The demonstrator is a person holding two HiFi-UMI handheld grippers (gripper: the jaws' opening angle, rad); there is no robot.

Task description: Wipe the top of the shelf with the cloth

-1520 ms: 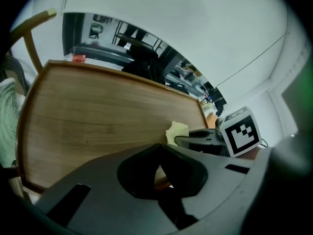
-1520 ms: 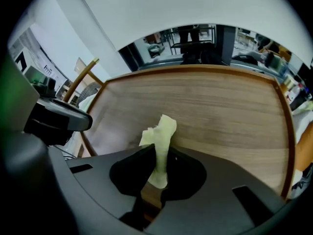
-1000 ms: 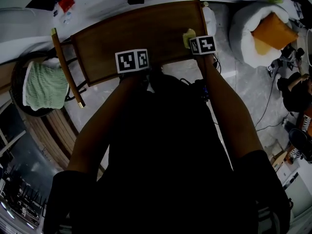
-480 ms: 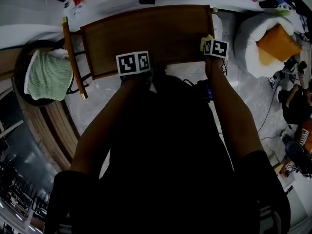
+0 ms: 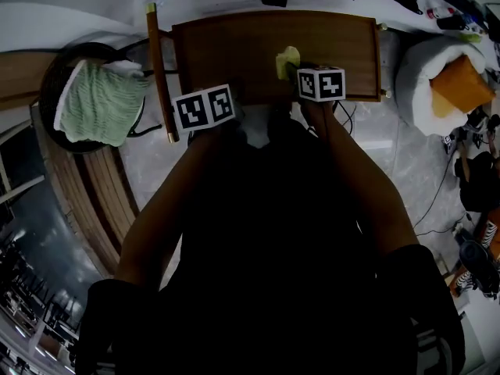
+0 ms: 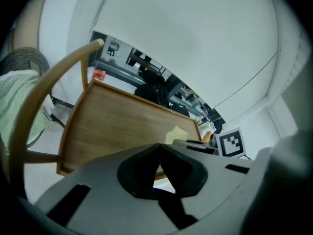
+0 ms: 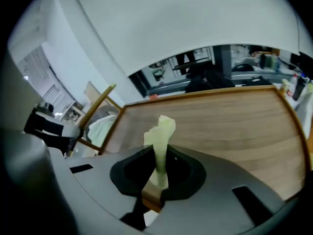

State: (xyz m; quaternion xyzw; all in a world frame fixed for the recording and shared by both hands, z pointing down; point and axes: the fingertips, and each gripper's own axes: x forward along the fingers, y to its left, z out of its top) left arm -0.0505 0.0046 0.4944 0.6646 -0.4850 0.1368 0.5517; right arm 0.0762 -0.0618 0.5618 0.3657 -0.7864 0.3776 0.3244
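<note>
The wooden shelf top lies ahead of me, also seen in the left gripper view and the right gripper view. My right gripper is shut on a pale yellow cloth, near the middle of the top and close to its front edge. In the right gripper view the cloth sticks up from between the closed jaws of the right gripper. My left gripper hangs at the shelf's front left corner. Seen in its own view, the left gripper is shut on nothing.
A green knitted cloth lies on a dark round seat at the left. A curved wooden rail stands beside the shelf's left end. A white cushion with an orange pillow sits at the right. Cables trail on the floor.
The right gripper has slid the yellow cloth leftwards, from the shelf's right end to near its middle. The left gripper stays at the front left edge.
</note>
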